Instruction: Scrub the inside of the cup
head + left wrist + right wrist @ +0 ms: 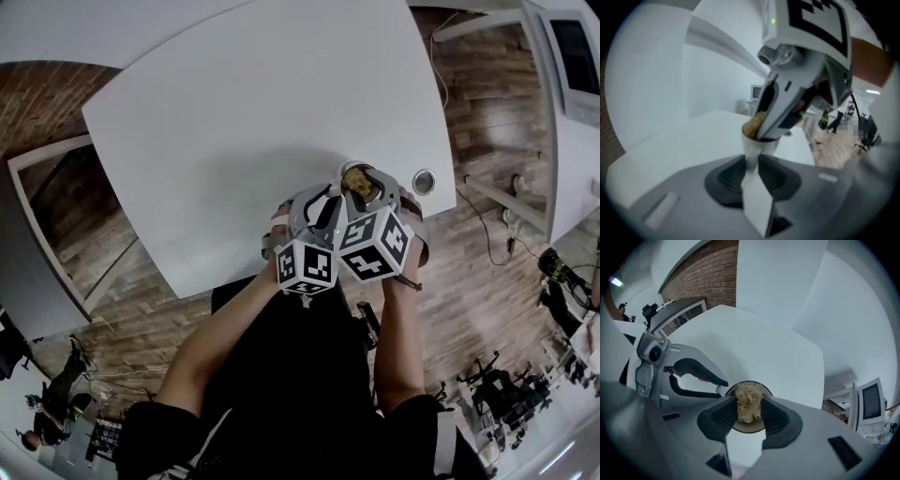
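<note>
Wood-patterned flooring (487, 262) is seen around a large white table (234, 112), and a brick wall (703, 277) is visible beyond the tabletop in the right gripper view. The lower middle of the head view is occupied by the person, whose bare forearms (225, 347) are extended toward the near edge of the table.

Both grippers are held close together at that edge, with their marker cubes side by side. The left gripper (752, 161) is angled downward. Its jaws are closed on a flat white tab (754, 197) that projects from the side of the cup (761, 147), so the cup is gripped by this part. The cup is located just over the near edge of the table, between the two tools. Whether its base rests on the surface cannot be determined.

The right gripper (749, 411) is pointed steeply down over the cup's mouth. Its pads are pressed against a yellowish fibrous scrubber (748, 404), which is positioned within the dark rim of the cup.

A small round metal grommet (424, 180) is set into the tabletop just right of the grippers.
</note>
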`<state>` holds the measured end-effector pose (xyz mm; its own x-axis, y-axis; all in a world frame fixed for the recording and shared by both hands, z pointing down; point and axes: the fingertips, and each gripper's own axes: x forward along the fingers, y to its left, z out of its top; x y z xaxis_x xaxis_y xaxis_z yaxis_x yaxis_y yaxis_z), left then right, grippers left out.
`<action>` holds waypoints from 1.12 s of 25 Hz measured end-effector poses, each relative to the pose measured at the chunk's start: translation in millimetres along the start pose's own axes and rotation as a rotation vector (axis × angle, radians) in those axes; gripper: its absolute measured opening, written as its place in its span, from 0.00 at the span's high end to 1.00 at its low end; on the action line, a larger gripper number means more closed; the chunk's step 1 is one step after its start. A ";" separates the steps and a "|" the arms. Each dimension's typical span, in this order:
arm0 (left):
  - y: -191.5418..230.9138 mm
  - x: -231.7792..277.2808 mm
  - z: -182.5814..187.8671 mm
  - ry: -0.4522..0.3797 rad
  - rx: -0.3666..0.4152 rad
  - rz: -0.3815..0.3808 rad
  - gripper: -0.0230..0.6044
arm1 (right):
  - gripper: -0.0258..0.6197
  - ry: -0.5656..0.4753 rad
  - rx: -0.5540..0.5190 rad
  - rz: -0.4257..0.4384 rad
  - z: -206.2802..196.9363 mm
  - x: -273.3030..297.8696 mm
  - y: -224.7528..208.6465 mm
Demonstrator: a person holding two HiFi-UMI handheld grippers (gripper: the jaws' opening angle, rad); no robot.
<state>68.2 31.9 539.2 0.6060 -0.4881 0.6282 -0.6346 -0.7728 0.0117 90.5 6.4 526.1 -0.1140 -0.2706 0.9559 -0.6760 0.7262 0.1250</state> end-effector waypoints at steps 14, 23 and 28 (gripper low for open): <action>-0.5 -1.4 -0.4 -0.002 -0.003 -0.003 0.83 | 0.86 0.031 -0.021 0.038 -11.0 -15.2 6.4; -3.0 -1.0 0.5 -0.002 0.018 -0.007 0.83 | 0.87 0.084 -0.027 0.071 -8.2 13.8 2.4; -10.6 -1.3 1.2 0.001 0.022 -0.026 0.86 | 0.87 0.032 0.049 -0.018 -3.0 4.7 -9.0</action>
<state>74.6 40.2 537.3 0.6213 -0.4674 0.6289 -0.6081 -0.7938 0.0109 98.3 0.5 530.3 -0.0786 -0.2622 0.9618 -0.7125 0.6895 0.1297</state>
